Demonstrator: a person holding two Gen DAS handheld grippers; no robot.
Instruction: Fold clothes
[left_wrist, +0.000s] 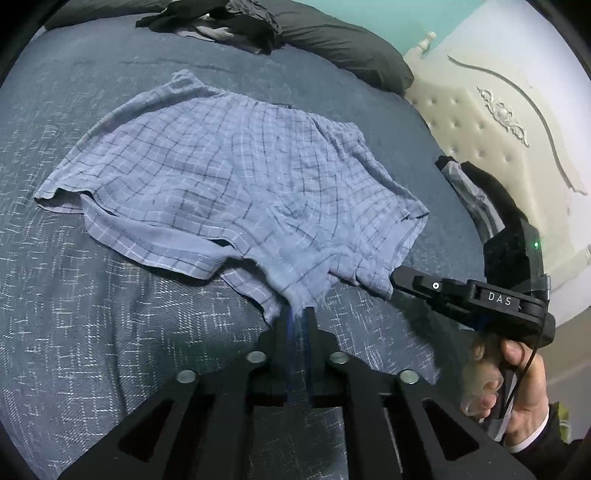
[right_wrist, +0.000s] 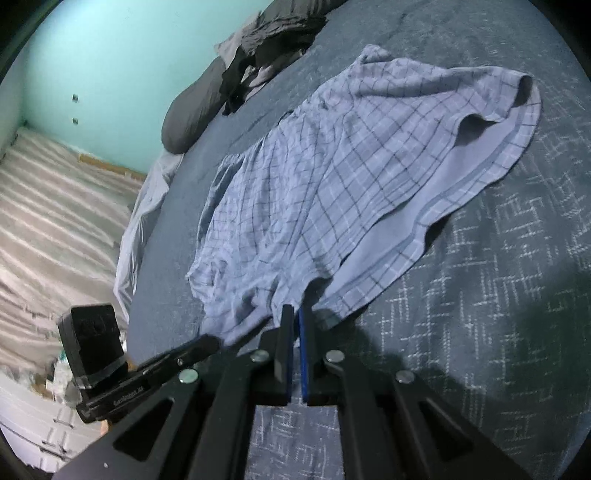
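Black fingers of the left gripper (left_wrist: 299, 314) fill the bottom middle of the left wrist view, pressed together on the frayed lower edge of the shorts (left_wrist: 229, 184), which bunches into the pinch. In the lower right of that view the right gripper (left_wrist: 400, 280) reaches in sideways, held by a hand (left_wrist: 517, 384), its tip at the right leg hem of the shorts. In the right wrist view the right gripper (right_wrist: 297, 314) sits at the bottom middle, its jaws nearly shut with only a thin gap, and the hem of the shorts (right_wrist: 332, 184) meets their tips; whether cloth is caught between them cannot be told. The left gripper (right_wrist: 207, 341) enters from the lower left of that view, its tip on the near corner of the cloth

The pale blue checked shorts lie spread in the middle of both views on a dark blue bedspread (left_wrist: 74, 295) with white flecks, leg openings toward the cameras. Beyond, at the top of the left view, a heap of dark clothes (left_wrist: 221, 18) rests beside a grey pillow (left_wrist: 351, 48). A cream headboard (left_wrist: 498, 122) stands at the upper right, and a turquoise wall (right_wrist: 110, 74) fills the upper left of the right wrist view
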